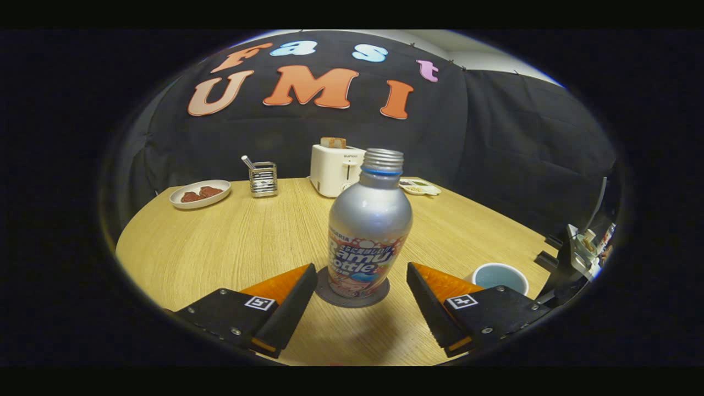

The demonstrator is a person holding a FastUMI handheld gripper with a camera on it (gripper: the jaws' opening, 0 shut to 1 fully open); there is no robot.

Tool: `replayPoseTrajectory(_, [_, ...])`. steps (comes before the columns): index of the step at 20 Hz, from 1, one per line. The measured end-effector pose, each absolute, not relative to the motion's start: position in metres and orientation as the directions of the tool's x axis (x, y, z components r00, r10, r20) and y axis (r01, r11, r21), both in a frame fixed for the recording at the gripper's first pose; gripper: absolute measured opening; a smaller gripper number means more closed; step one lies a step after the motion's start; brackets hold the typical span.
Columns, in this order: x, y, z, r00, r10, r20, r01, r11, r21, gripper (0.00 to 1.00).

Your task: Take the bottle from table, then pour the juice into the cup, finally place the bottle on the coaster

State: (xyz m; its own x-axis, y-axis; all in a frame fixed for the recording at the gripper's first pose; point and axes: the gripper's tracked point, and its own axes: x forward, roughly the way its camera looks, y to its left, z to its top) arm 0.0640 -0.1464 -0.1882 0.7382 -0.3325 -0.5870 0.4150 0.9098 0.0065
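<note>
Centrally, a silver bottle (368,231) stands upright on a dark round coaster (352,297) on the wooden table (220,242). Gripper (362,294) fingers spread wide on both sides, not touching it. A blue cup (500,276) sits lower right.

The claw (361,286) is level, its two fingers (291,308) spread wide apart.

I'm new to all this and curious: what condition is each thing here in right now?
Tool: open, fingers either side of the bottle, not touching.
Bottle: upright on the coaster, uncapped.
Cup: upright.
Toaster: bread sticking out.
Plate: holds food.
</note>
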Motion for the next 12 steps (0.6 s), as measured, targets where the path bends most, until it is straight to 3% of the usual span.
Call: replayPoseTrajectory(12, [0.019, -0.059, -0.06, 0.917, -0.2, -0.346, 0.242, 0.967, 0.083, 0.99])
